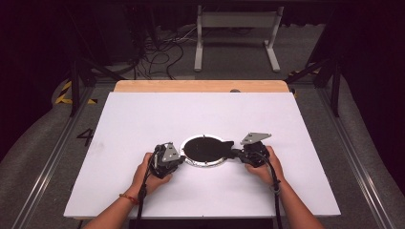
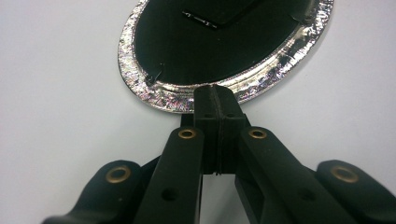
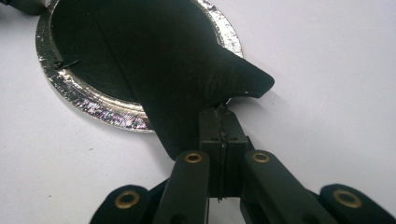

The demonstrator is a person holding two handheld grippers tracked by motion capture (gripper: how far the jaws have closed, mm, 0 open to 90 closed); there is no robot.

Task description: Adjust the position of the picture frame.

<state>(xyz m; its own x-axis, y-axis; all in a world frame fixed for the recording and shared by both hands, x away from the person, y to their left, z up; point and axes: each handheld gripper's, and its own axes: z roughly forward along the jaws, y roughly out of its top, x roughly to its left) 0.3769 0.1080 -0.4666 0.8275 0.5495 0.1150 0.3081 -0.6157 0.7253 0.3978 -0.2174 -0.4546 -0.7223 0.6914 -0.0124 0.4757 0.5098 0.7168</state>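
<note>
Left tool (image 2: 215, 95) clenched on foil rim (image 2: 140, 88); right tool (image 3: 223, 122) grasping black film (image 3: 187, 70), lifted, near bench (image 1: 143, 119) front edge.

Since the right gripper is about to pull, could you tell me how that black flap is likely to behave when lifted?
Probably floppy: the black flap bends up off the foil dish in a soft curve. It looks thin and light. The foil dish may lift with it, though the left gripper is closed on its rim.

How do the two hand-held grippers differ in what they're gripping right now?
The left hand-held gripper is shut at the foil rim of the round tray; the right hand-held gripper is shut on the black film, peeled partly off the tray. The left sits at the tray's left edge, the right at its right. Both rest low on the white table.
</note>
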